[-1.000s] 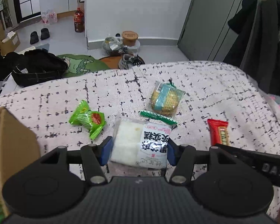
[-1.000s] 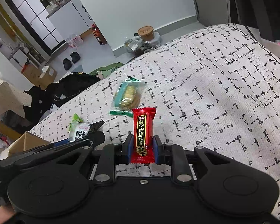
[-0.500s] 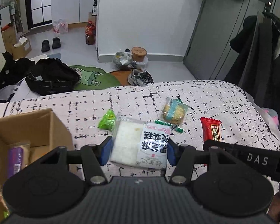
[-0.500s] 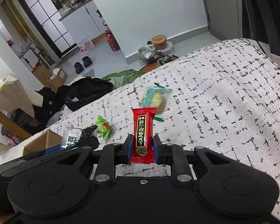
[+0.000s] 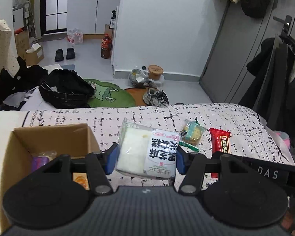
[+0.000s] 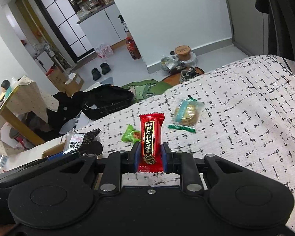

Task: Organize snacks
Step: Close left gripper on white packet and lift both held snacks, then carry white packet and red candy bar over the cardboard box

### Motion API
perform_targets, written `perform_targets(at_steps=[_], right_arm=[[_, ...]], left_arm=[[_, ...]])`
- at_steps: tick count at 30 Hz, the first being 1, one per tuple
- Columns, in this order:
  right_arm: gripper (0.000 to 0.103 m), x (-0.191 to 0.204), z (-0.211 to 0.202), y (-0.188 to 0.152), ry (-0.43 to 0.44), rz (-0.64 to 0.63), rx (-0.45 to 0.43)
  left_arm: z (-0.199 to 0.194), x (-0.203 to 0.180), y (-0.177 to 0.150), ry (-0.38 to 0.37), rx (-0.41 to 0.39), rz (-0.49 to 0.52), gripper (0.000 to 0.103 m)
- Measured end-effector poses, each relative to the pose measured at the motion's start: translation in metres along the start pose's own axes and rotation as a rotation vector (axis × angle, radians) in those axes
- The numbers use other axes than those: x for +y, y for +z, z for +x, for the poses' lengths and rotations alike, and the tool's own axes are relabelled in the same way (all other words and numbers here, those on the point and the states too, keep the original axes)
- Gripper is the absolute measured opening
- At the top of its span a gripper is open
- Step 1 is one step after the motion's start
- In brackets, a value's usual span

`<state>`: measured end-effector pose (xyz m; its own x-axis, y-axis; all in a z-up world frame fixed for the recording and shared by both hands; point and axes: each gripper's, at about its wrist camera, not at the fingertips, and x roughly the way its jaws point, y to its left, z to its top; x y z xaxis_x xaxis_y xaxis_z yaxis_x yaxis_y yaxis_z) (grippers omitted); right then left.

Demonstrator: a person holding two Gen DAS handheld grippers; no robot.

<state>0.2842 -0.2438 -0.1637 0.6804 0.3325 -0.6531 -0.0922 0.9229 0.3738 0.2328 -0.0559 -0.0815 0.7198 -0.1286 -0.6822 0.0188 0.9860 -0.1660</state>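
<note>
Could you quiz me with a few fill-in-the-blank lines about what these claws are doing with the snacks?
1. The left claw is shut on a ____ rice-cake packet.
2. The right claw grips a ____ candy bar.
3. Left of the rice-cake packet stands an open ____ box.
4. The green candy lies on the ____ bedspread.

Missing words: white; red; cardboard; speckled

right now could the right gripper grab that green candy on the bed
Probably not yet: the right gripper is already shut on a red snack bar, so its jaws are full. The green candy lies uncovered on the bedspread.
</note>
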Motion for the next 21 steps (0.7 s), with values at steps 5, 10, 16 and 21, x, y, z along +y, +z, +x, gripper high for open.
perform_targets(at_steps=[5, 10, 16, 21], right_arm=[[0.022, 0.012, -0.005, -0.002, 0.019, -0.018, -0.01], [0.022, 0.026, -0.007, -0.004, 0.043, -0.035, -0.016], [0.022, 0.044, -0.006, -0.008, 0.072, -0.056, -0.018], [0.022, 0.059, -0.004, -0.011, 0.099, -0.071, -0.013]], left_arm=[[-0.012, 0.01, 0.001, 0.011, -0.017, -0.012, 0.057], [-0.025, 0.026, 0.0, 0.033, -0.034, -0.031, 0.057], [-0.038, 0.05, -0.001, 0.066, -0.05, -0.059, 0.057], [-0.045, 0.072, -0.004, 0.098, -0.053, -0.085, 0.057]])
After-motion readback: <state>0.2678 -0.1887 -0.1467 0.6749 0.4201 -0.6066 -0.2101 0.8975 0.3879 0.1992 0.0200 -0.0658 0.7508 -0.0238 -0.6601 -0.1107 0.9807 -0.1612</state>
